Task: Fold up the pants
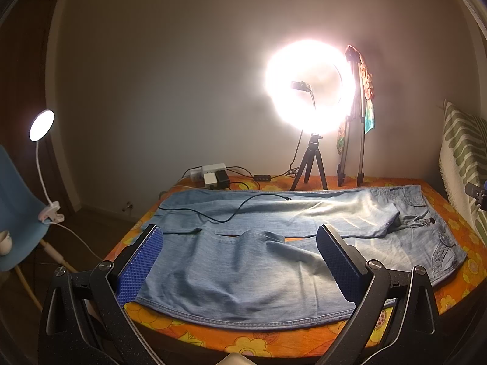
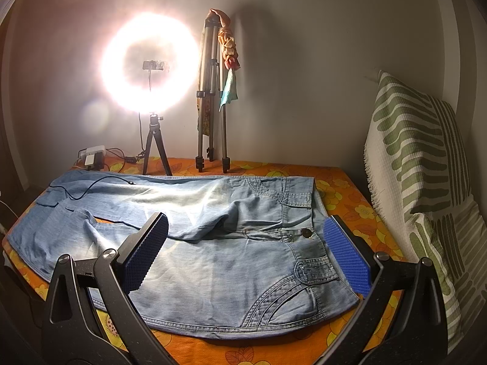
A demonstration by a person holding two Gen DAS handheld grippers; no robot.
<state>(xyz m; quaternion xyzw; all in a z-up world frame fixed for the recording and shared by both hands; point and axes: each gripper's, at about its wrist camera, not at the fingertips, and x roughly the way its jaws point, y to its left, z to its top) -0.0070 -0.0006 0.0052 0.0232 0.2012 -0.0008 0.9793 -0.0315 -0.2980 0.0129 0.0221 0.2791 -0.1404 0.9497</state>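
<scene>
The left tool (image 1: 239, 261) hangs released, fingers spread wide, above the near leg hem of the pants (image 1: 274, 243), gripping nothing. The pale denim pants lie flat across the orange flowered counter (image 1: 304, 343), legs leftward, waistband right, a thin black cable (image 1: 213, 216) over the far leg. The right tool (image 2: 245, 252) hovers equally spread above the waistband, empty

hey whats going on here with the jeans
A person holds a gripper in each hand above light blue jeans spread flat on an orange flowered cloth. The left gripper hovers over the leg end, the right gripper over the waistband; both have open jaws and grip nothing. A thin black cable lies across the far leg. No fold is made yet.
</scene>
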